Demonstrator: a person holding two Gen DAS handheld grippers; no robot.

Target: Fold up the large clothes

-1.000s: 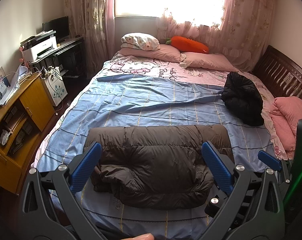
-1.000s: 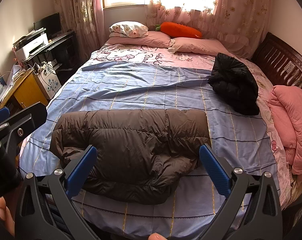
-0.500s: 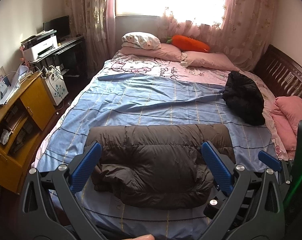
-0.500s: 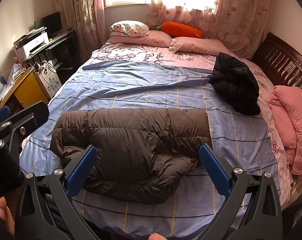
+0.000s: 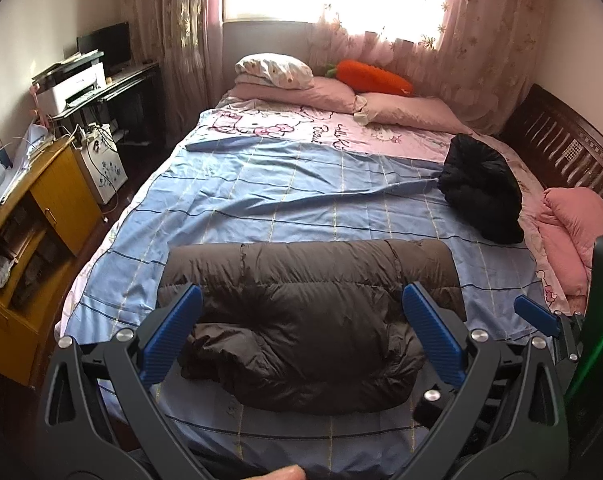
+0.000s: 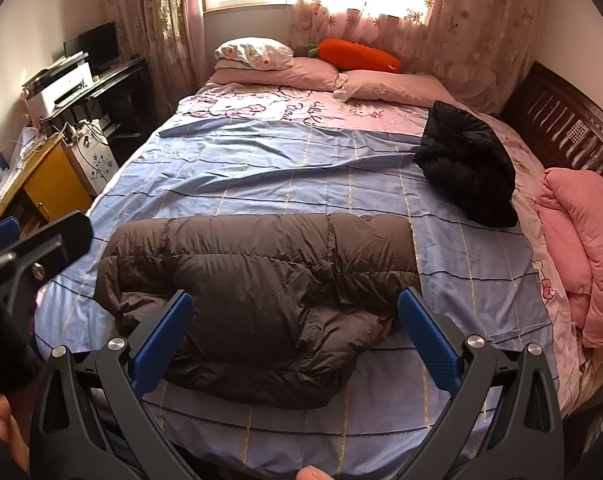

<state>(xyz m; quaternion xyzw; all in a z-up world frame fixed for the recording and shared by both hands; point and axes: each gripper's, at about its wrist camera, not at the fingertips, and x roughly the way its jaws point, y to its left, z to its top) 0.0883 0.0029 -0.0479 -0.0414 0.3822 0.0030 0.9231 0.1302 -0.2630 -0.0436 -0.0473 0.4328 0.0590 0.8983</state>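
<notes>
Left wrist view first: the brown puffer jacket (image 5: 309, 320) lies folded into a thick bundle on the blue checked sheet (image 5: 301, 208), near the foot edge of the bed, its far edge straight and its near side bulging in soft rolls. Over the last second almost nothing about the jacket has altered; it sits in the same spot with the same creases, and only the cameras have drifted a touch, so both tools seem to be held back rather than working. The left gripper (image 5: 301, 338) hangs above the jacket's near side with its fingers spread wide and nothing between them. From the right wrist view the right gripper (image 6: 293, 334) is likewise spread and empty, poised over the jacket's near right corner, where a loose lobe (image 6: 341, 336) sags out past the straight side. To my eye that means this fold is finished or nearly so, with perhaps a tuck of that lobe left. Beyond the jacket, toward the headboard side, a black jacket (image 6: 467, 168) lies crumpled and unfolded, likely the next piece. Further from the brown jacket sit the pink pillows (image 5: 333, 94) and an orange carrot cushion (image 5: 371, 77) under the window.
</notes>
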